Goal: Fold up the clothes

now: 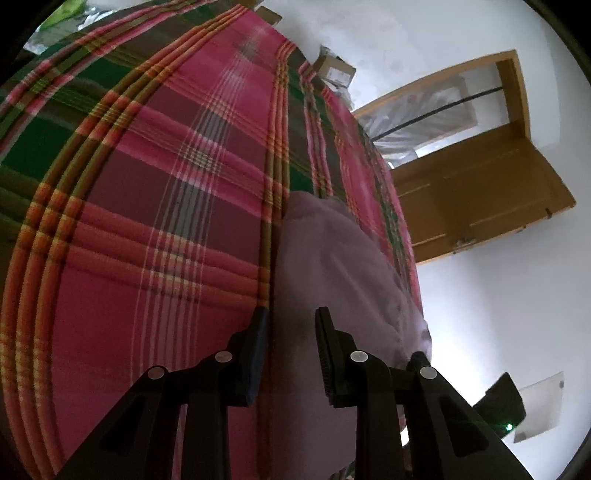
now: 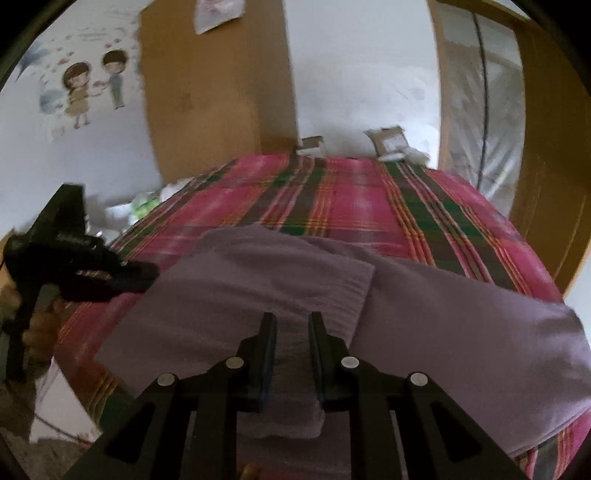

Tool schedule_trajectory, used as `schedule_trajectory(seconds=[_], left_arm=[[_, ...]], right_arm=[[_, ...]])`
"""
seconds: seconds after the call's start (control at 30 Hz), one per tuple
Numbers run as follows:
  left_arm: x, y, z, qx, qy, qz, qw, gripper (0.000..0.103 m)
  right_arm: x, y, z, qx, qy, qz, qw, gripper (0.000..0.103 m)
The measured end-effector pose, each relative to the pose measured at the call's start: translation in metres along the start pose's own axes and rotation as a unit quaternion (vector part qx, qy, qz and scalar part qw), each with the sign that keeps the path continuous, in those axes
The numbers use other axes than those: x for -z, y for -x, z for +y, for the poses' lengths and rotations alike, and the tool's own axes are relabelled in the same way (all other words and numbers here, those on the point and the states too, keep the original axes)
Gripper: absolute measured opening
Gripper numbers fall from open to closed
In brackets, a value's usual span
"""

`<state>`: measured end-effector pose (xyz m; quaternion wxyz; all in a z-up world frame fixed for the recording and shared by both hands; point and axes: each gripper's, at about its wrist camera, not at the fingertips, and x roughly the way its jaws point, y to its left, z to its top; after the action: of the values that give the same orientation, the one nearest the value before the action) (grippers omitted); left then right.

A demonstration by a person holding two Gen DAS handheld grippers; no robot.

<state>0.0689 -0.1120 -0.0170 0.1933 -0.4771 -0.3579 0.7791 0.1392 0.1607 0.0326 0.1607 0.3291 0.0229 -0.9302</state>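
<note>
- Soft mauve fleece garment (image 2: pixel 424 317) lies on the pink-and-green plaid bedspread (image 2: pixel 351 195); one panel already folded over, more folding likely left
- Left gripper (image 1: pixel 291 317) jaws parted, holding nothing, at the garment's edge
- Right gripper (image 2: pixel 291 321) jaws apart, poised over cloth; whether pinching, cannot tell

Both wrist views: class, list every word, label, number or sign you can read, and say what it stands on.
No text can be read in either view.
Cardboard boxes by the wall: any labels too blurred.
Paper on the wooden panel: too blurred.
Cartoon wall sticker: a picture only, no legible words.
</note>
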Motion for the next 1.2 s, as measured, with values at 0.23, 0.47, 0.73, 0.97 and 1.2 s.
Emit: schedule_trajectory(seconds=[0.23, 0.47, 0.73, 0.97, 1.2], left_arm=[[0.008, -0.006, 0.001, 0.001, 0.000, 0.021, 0.9998, 0.027], [0.015, -0.001, 0.002, 0.010, 0.006, 0.032, 0.9994, 0.027], [0.031, 0.004, 0.010, 0.033, 0.030, 0.054, 0.9975, 0.027], [0.030, 0.001, 0.005, 0.045, 0.037, 0.068, 0.9960, 0.027], [0.020, -0.002, -0.002, 0.082, 0.067, 0.078, 0.9914, 0.027]], right_arm=[[0.009, -0.005, 0.000, 0.017, -0.002, 0.013, 1.000, 0.018], [-0.003, 0.010, 0.036, -0.039, 0.040, -0.011, 0.998, 0.027], [0.002, -0.015, 0.074, -0.124, 0.087, 0.020, 0.988, 0.038], [0.005, -0.021, 0.088, -0.165, 0.094, 0.038, 0.981, 0.057], [0.017, -0.014, 0.138, -0.138, 0.187, 0.022, 0.972, 0.058]])
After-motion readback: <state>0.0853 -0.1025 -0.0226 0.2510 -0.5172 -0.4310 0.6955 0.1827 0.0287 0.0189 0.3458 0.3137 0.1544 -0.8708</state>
